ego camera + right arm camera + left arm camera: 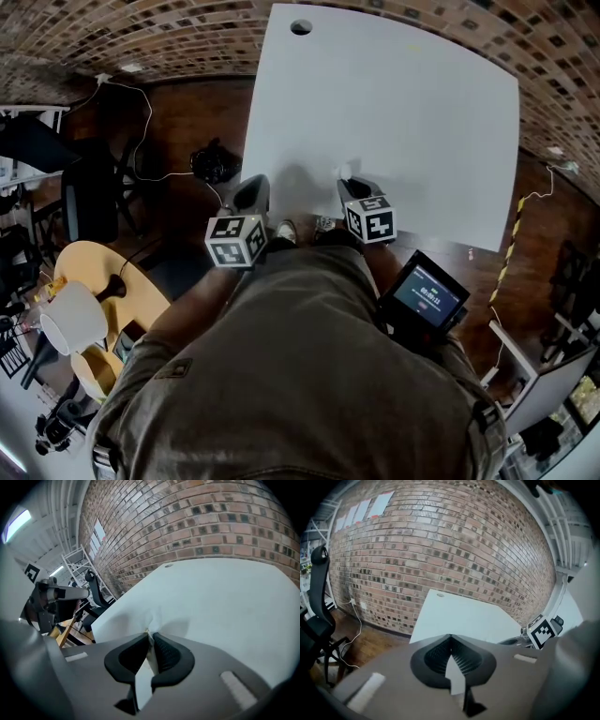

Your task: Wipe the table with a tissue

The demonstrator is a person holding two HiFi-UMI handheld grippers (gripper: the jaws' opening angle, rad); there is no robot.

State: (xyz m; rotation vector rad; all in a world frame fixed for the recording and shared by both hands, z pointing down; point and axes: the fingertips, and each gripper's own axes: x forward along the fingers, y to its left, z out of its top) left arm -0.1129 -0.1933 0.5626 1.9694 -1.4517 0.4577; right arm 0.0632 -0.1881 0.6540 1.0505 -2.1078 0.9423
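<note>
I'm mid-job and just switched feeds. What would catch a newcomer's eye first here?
The large white table dominates the head view, with a brick wall behind it. At its near edge the right gripper has its jaws shut on a crumpled white tissue. The left gripper sits by the table's near left corner, jaws together with nothing in them.

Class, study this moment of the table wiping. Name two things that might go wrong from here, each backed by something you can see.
1. The right gripper pinches the tissue at its very tips, with little showing beyond them. Dragging may pull it loose or let the jaws scrape the table.
2. The tissue sits close to the table's near edge, so a stroke toward the person might run off it.
</note>
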